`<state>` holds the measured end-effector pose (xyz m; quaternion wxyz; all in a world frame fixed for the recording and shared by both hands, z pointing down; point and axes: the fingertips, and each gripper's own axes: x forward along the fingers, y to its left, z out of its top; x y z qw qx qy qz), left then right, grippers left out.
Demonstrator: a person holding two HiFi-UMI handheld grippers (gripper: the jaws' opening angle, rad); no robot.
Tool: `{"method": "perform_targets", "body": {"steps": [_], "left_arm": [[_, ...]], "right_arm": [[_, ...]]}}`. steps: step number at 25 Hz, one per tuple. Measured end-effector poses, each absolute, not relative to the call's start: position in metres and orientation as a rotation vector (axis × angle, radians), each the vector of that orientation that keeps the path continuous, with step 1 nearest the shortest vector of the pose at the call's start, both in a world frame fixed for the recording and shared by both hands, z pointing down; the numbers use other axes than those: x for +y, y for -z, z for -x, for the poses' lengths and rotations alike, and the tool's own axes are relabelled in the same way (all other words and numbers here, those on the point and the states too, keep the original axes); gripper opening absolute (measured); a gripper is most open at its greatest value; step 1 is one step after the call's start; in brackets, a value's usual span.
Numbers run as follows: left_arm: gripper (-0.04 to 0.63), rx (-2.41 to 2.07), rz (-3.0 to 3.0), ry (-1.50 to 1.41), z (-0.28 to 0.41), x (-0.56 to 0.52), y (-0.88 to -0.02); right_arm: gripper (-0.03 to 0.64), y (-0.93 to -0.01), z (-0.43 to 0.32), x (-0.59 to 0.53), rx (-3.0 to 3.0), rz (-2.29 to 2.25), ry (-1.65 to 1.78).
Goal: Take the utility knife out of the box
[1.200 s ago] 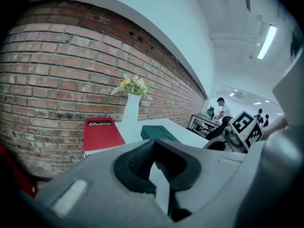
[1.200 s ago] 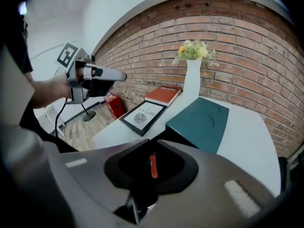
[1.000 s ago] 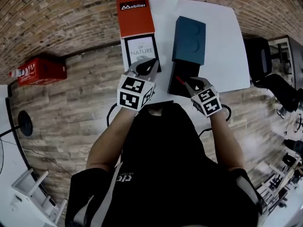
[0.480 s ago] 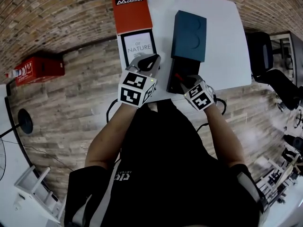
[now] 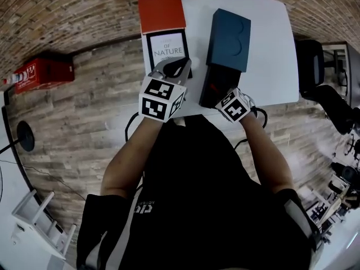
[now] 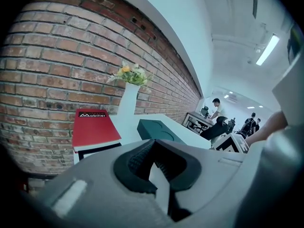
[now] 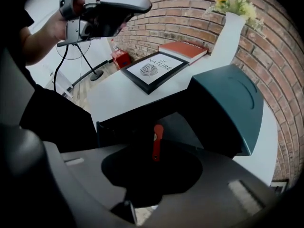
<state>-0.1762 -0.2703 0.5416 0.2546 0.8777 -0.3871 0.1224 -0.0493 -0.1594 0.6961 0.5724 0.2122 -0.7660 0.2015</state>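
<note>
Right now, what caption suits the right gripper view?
Right tool, jaws just opening and empty, poised over the red utility knife lying in the open box.

One white table [image 5: 270, 49] bore one open dark box [image 5: 209, 91], one teal lid [image 5: 229, 32], one red utility knife [image 7: 157, 142] inside the box, one red book [image 5: 161, 10], one black-framed print [image 5: 167, 48] and one white vase [image 7: 227, 32] of flowers. On the wood floor [image 5: 84, 128] stood one red case [image 5: 42, 75], one round black stand base [image 5: 25, 136] and one black chair [image 5: 309, 66]. A few people [image 6: 216, 109] stood far off, too small to count
</note>
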Motion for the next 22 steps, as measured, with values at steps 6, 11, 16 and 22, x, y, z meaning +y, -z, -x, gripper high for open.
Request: {"method": "perform_targets", "body": {"steps": [6, 11, 16, 22], "left_arm": [[0.006, -1.080, -2.362, -0.298, 0.188, -0.270, -0.542], [0.006, -1.092, -2.356, -0.282, 0.197, -0.268, -0.542], [0.006, -1.102, -2.348, -0.273, 0.204, -0.265, -0.542], [0.006, -1.097, -2.352, -0.280, 0.209, -0.256, -0.541]], "right_arm": [[0.092, -0.705, 0.047, -0.160, -1.725, -0.458, -0.452], [0.095, -0.708, 0.043, -0.161, -1.668, -0.433, -0.453], [0.100, -0.711, 0.043, -0.161, -1.647, -0.399, -0.427], [0.098, -0.703, 0.045, -0.161, -1.681, -0.458, -0.357]]}}
